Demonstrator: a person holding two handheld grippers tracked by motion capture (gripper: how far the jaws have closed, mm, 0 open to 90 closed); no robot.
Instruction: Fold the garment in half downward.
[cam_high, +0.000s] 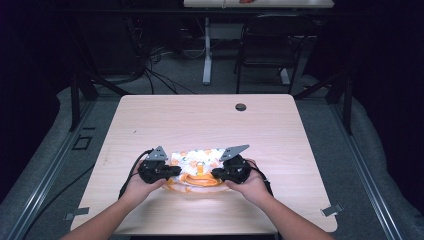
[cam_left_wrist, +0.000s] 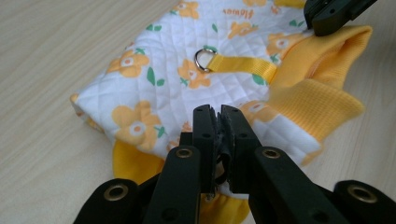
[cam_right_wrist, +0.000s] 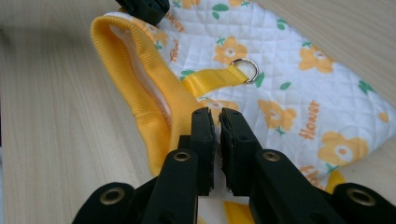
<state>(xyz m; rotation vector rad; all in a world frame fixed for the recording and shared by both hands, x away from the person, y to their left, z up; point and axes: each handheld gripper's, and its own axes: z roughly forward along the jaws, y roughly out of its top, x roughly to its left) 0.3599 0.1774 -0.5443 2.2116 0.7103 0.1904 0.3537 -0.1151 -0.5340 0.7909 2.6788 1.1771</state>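
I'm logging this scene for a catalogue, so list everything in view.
quilted garment: one, white with orange flowers and yellow ribbed trim, near middle of the table
strap with metal ring: one, yellow, on the garment
table: one, light wood
chair: one, black, beyond the table
left gripper: one, black, shut on the garment's edge
right gripper: one, black, shut on the garment's edge
hands: two, holding the grippers

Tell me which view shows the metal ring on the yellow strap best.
The left gripper view: the metal ring lies unobstructed and sharp at the end of the yellow strap on the flowered garment. The right gripper view shows it nearly as well. In the high view it is too small to make out.
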